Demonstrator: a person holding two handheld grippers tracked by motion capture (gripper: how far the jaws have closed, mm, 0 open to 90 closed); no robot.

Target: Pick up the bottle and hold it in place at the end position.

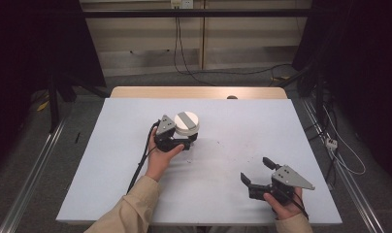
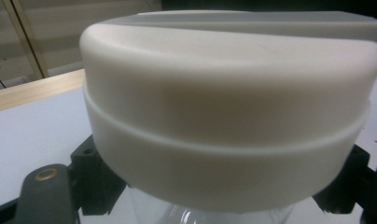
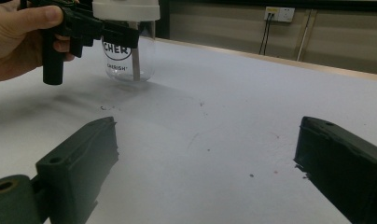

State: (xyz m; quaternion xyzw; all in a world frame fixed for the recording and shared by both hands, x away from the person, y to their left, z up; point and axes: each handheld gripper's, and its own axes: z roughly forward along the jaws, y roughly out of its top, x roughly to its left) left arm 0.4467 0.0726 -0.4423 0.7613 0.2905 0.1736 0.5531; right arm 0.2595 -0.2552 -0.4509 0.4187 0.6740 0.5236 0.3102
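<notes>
A clear glass jar (image 3: 129,56) with a white lid (image 1: 187,122) stands on the white table (image 1: 233,121), left of the middle. My left gripper (image 1: 189,139) comes at it from the near left, shut on the jar's neck just under the lid (image 2: 228,116). One black jaw sits at each side of the glass (image 2: 200,215). In the right gripper view a hand (image 3: 18,37) holds the left gripper (image 3: 107,31) against the jar. My right gripper (image 1: 255,169) rests near the table's front right, open, with bare table between its fingers (image 3: 79,163).
A wooden strip (image 1: 199,92) runs along the table's far edge. Cables (image 1: 184,58) lie on the floor behind it, and more cables (image 1: 339,150) with a plug to the right. Metal rails (image 1: 34,165) flank the table. Small dark specks (image 3: 252,175) mark the white surface.
</notes>
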